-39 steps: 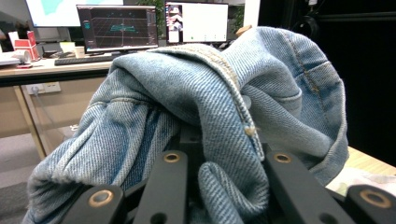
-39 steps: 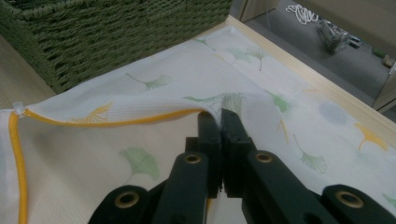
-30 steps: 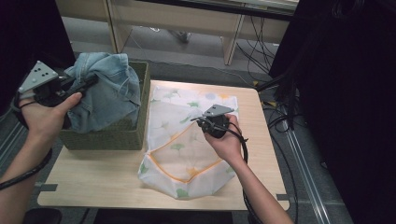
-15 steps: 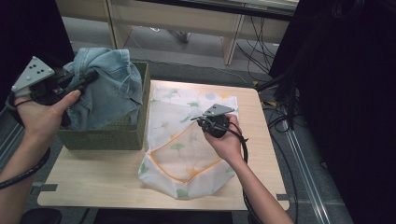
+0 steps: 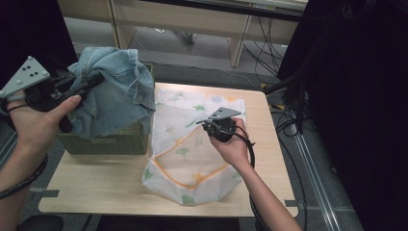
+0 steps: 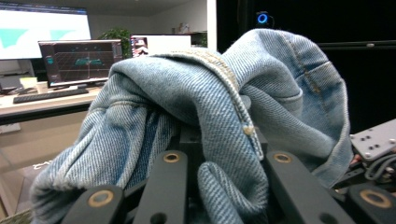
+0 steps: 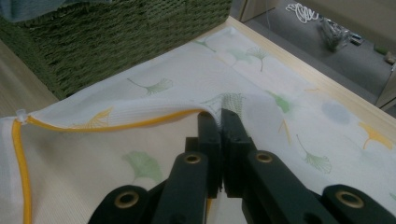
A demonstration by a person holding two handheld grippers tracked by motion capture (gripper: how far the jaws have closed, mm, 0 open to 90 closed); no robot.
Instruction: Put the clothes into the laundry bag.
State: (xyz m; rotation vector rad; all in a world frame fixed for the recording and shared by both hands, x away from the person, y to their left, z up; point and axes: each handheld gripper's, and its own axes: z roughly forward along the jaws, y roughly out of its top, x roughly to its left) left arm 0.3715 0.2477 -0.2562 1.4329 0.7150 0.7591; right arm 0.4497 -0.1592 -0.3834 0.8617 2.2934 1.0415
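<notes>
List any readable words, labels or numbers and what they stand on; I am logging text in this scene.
None can be read.
Monitors behind the denim: graphics on screen, any text too small and blurred.
Mesh bag: leaf print, no words seen.
Basket and grippers: no markings seen.

Denim garment (image 6: 210, 107) hides the left claw (image 6: 219, 154) tips and buries the basket (image 5: 108, 143) opening
</notes>
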